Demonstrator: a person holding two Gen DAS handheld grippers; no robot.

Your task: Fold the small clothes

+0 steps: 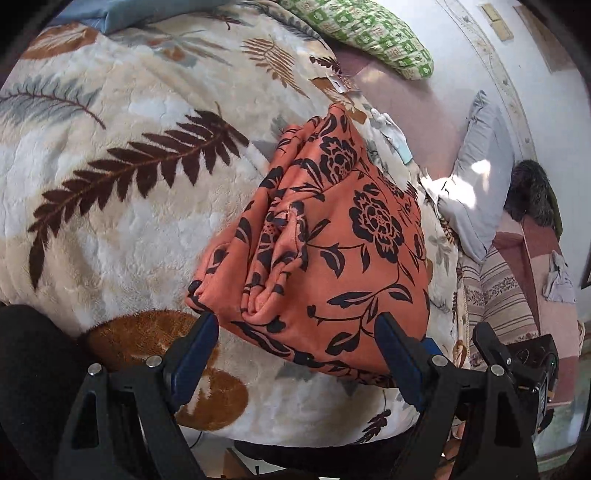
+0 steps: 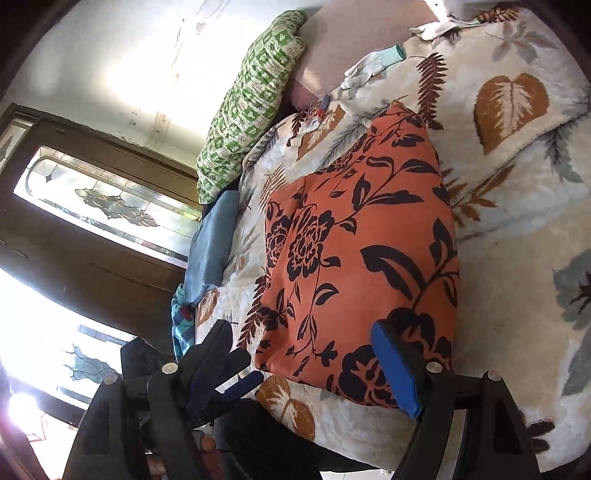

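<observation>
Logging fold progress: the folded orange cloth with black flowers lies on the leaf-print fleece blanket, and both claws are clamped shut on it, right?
Not quite. The folded orange cloth with black flowers does lie on the leaf-print fleece blanket, but both wrist views show the left claw and right claw open, fingers spread at its near edge.

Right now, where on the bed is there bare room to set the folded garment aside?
Free: leaf-print fleece blanket left of the folded orange floral garment. Crowded: the far edge, with the green patterned pillow, blue folded cloth and white glove.
</observation>
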